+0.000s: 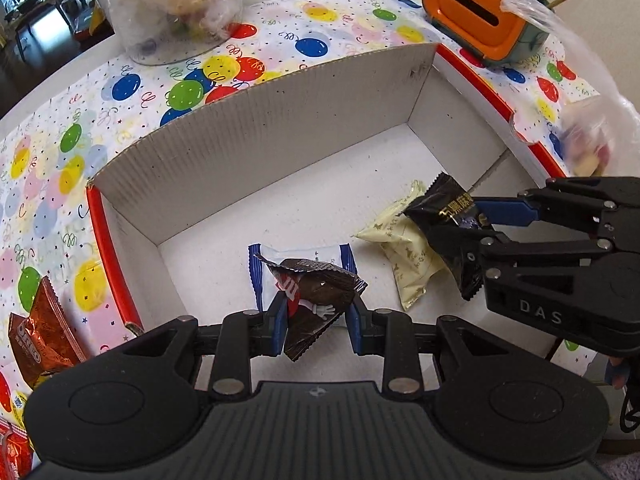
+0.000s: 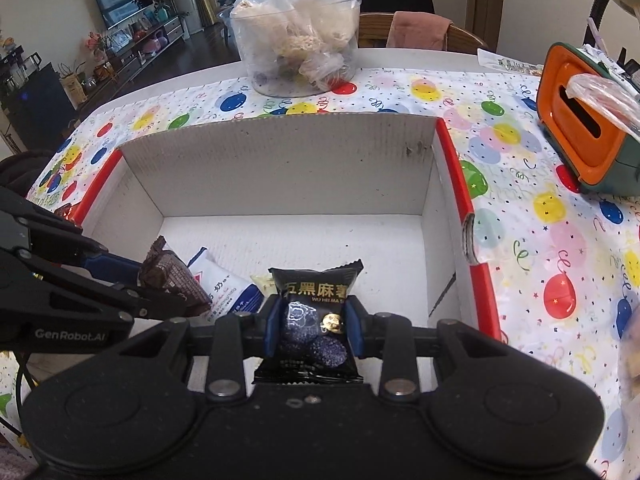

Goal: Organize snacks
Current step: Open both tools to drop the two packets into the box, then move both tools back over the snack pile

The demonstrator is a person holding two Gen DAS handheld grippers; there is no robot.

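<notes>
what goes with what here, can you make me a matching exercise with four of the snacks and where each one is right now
Things:
1. brown packet
2. black packet
3. cream packet
4. orange packet

Places:
A. lying loose on the floor of the box
B. between the fingers of the right gripper
C. outside the box, on the balloon tablecloth
D. between the fingers of the left gripper

Pairs: 1-D, 2-B, 3-A, 4-C
</notes>
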